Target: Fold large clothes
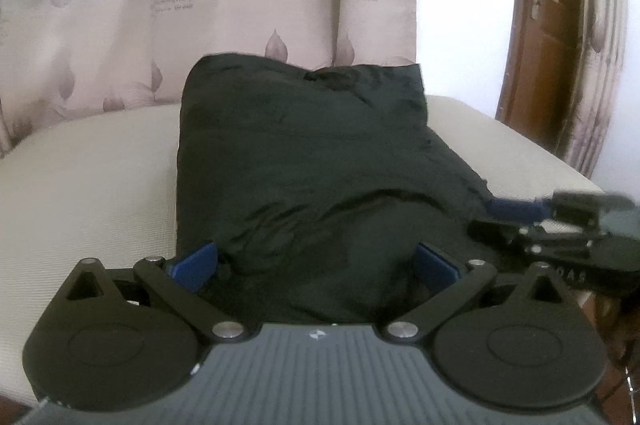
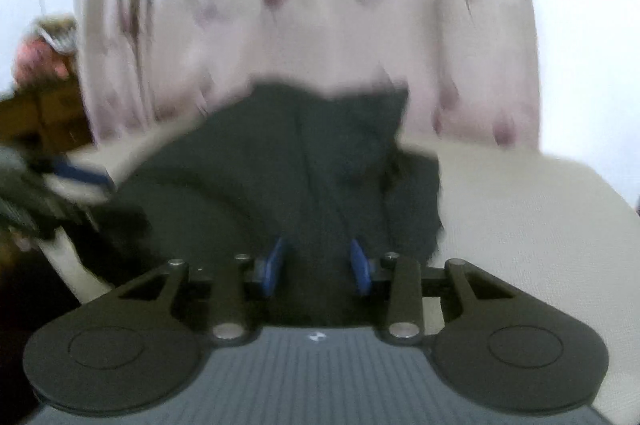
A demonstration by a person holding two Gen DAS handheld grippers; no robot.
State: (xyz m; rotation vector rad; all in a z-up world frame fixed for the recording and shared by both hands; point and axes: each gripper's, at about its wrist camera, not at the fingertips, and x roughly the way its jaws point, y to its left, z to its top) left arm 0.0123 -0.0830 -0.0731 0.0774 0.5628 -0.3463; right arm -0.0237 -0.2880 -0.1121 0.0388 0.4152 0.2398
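Observation:
A dark green-black garment [image 1: 304, 153] lies folded into a thick rectangle on a cream cushioned surface [image 1: 88, 185]. My left gripper [image 1: 316, 261] is open wide, its blue pads on either side of the garment's bulging near edge. My right gripper shows at the right of the left wrist view [image 1: 520, 221], beside the garment's right corner. In the blurred right wrist view the garment [image 2: 288, 169] fills the middle. My right gripper [image 2: 318, 265] has its blue pads partly apart around a fold of the cloth. The left gripper [image 2: 60, 185] appears at the left edge.
A patterned curtain [image 1: 240, 5] hangs right behind the cushion. A brown wooden door [image 1: 552, 33] with a handle stands at the right. Dark wooden furniture [image 2: 44, 121] sits at the left in the right wrist view. The cushion [image 2: 520, 217] extends bare to the garment's right.

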